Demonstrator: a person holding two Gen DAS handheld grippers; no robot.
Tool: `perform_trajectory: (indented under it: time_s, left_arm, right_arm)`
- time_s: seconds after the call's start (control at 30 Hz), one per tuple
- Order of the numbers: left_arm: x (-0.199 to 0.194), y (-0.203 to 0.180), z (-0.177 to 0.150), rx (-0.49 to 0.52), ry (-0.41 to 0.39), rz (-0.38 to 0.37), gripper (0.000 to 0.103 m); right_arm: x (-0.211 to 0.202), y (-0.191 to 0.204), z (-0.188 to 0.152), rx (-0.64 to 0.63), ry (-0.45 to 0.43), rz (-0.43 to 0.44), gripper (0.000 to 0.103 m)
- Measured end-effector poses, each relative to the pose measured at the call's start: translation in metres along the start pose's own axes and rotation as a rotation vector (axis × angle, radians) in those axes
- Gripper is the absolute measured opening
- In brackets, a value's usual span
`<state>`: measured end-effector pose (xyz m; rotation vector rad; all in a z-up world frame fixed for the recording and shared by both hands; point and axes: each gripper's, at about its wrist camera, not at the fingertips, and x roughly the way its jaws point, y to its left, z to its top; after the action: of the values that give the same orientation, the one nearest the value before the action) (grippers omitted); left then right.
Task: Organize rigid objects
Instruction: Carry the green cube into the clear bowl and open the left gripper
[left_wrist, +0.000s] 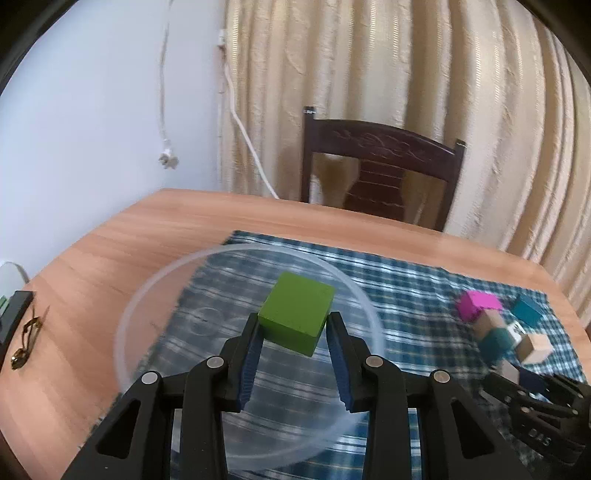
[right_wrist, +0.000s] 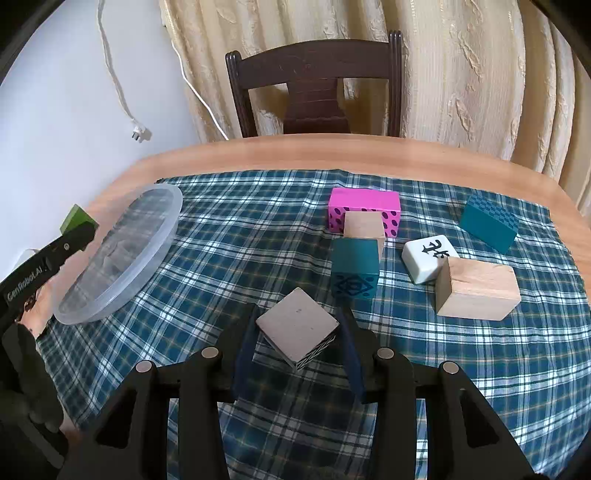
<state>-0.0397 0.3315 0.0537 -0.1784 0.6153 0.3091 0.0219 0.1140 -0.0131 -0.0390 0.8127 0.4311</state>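
My left gripper (left_wrist: 293, 326) is shut on a green cube (left_wrist: 295, 314) and holds it over a clear plastic bowl (left_wrist: 147, 295) at the left end of the checked cloth. From the right wrist view, the same green cube (right_wrist: 75, 219) shows above the bowl (right_wrist: 122, 258). My right gripper (right_wrist: 299, 323) is shut on a grey cube (right_wrist: 297, 326) with a black-and-white patterned side, turned corner-on between the fingers, low over the cloth. Beyond it lie a teal cube (right_wrist: 355, 267), a small wooden cube (right_wrist: 364, 225), a pink dotted block (right_wrist: 364, 203), a white tile (right_wrist: 428, 258), a wooden block (right_wrist: 476, 293) and a teal patterned block (right_wrist: 489, 223).
The blue checked cloth (right_wrist: 240, 229) covers most of the wooden table (right_wrist: 295, 151). A dark chair (right_wrist: 314, 74) stands behind the far edge, in front of curtains. Glasses (left_wrist: 26, 339) and a dark flat object (left_wrist: 14, 314) lie at the table's left edge. A gloved hand (right_wrist: 22, 369) holds the left gripper.
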Motion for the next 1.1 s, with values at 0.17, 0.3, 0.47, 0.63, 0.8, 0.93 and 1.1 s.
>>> perform_trajectory:
  time_s: [0.17,0.3,0.47,0.63,0.8,0.93,1.1]
  left_arm:
    - [0.002,0.015,0.003,-0.036,-0.005,0.04,0.038]
    - [0.003,0.026,0.004,-0.089,0.002,0.062,0.07]
    - [-0.005,0.027,0.005,-0.083,-0.054,0.11,0.08]
    - [-0.004,0.035,0.007,-0.115,-0.058,0.13,0.085]
    - [-0.005,0.044,0.007,-0.162,-0.068,0.164,0.095]
    - [-0.006,0.048,0.007,-0.181,-0.077,0.187,0.099]
    - [-0.006,0.049,0.006,-0.19,-0.073,0.19,0.099]
  right_arm:
    - [0.0,0.0,0.0,0.0,0.001,0.0,0.044]
    - [-0.001,0.0,0.0,0.001,-0.001,-0.001,0.044]
    - [-0.002,0.001,0.0,0.001,-0.006,0.001,0.044]
    - [-0.003,0.0,0.0,0.002,-0.005,0.002,0.044]
    - [-0.003,0.001,0.0,0.001,-0.008,0.002,0.044]
    - [-0.006,0.004,-0.001,-0.004,-0.015,0.007,0.044]
    - [-0.009,0.007,-0.001,-0.012,-0.03,0.018,0.044]
